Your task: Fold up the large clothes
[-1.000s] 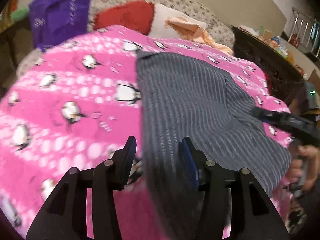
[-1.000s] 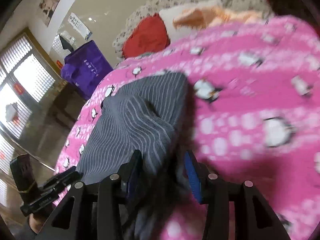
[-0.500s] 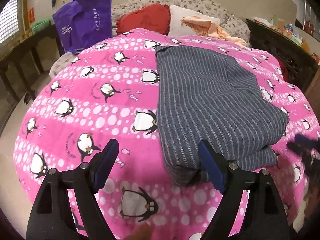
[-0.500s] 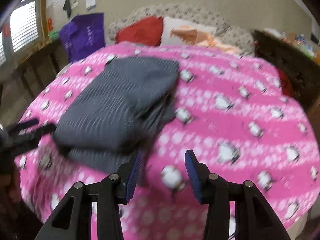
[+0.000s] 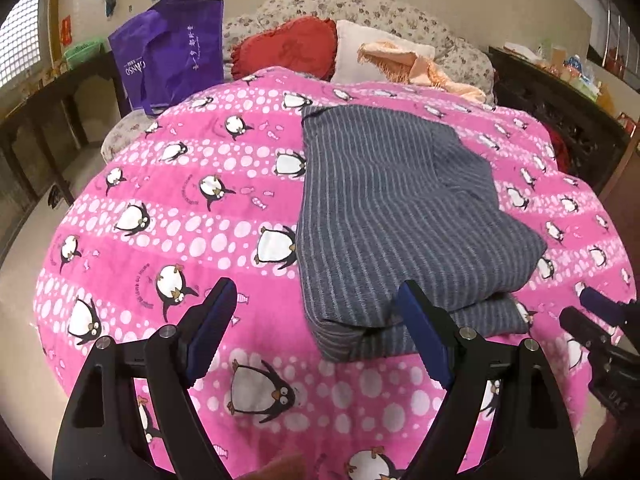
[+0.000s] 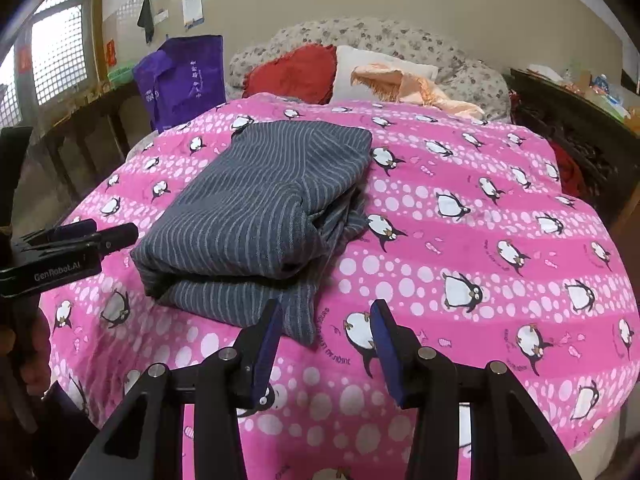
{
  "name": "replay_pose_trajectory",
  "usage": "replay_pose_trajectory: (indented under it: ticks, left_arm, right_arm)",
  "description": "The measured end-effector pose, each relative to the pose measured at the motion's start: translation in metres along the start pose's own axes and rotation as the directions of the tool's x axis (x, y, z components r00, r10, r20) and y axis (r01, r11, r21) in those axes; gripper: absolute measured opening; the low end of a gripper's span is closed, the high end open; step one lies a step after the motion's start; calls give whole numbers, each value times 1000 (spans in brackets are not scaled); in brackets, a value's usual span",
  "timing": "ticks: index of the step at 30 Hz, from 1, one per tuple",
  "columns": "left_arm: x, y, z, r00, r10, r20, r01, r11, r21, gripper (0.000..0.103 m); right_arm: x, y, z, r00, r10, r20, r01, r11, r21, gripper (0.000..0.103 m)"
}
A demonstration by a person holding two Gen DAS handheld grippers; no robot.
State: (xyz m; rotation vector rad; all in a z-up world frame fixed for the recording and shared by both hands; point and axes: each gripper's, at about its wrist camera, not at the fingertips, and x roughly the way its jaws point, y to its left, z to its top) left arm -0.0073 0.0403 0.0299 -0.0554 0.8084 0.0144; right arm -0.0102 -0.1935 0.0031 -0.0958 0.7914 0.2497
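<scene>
Left gripper (image 5: 316, 304): jaws spread wide, empty, hovering level | Right gripper (image 6: 326, 322): jaws parted, empty, hovering level | Folded grey striped garment (image 5: 392, 216): on pink penguin blanket (image 5: 180, 208), just ahead of both, untouched.

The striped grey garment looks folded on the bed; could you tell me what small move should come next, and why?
Probably tuck in the loose layer: the striped grey garment lies folded on the pink blanket, but lower layers gape and spill out on its right side. The right gripper, jaws open and empty, is nearest.
</scene>
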Motion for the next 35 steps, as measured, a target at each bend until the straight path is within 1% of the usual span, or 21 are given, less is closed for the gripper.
replay_pose_trajectory:
  ticks: [4,6,7,9,12,15,19,29,35]
  left_arm:
    - [-15,-2,0,1000,0,24,0,1000,-1,84]
    - [-25,-3,0,999,4,43,-4,1000,-10,96]
    - [-33,-4,0,998,22,63,-21,1000,-18,103]
    - [-47,-8,0,995,36,95,-33,999,-25,103]
    - [-66,-14,1,994,-8,108,11,1000,-23,103]
    - [-84,-23,2,992,5,129,-5,1000,-3,103]
    - [-100,-30,4,990,3,142,-4,1000,6,103]
    - [-111,-39,-1,988,5,155,-10,999,32,103]
    - [-114,-39,-2,987,3,163,-7,1000,27,103]
  right_arm:
    - [-13,1,-5,1000,-5,21,5,1000,8,43]
    - [-21,2,-6,999,-2,35,2,1000,13,43]
    - [-26,2,-7,999,-1,44,1,1000,14,43]
    - [-38,4,-6,998,-3,71,2,1000,12,43]
    - [-57,6,-3,994,-6,109,5,1000,8,44]
    - [-73,7,0,990,-15,138,15,1000,1,45]
    - [-86,5,1,987,-25,159,23,1000,14,45]
    - [-103,1,-2,982,-22,188,16,999,34,45]
    - [-110,2,1,980,-29,199,23,999,30,45]
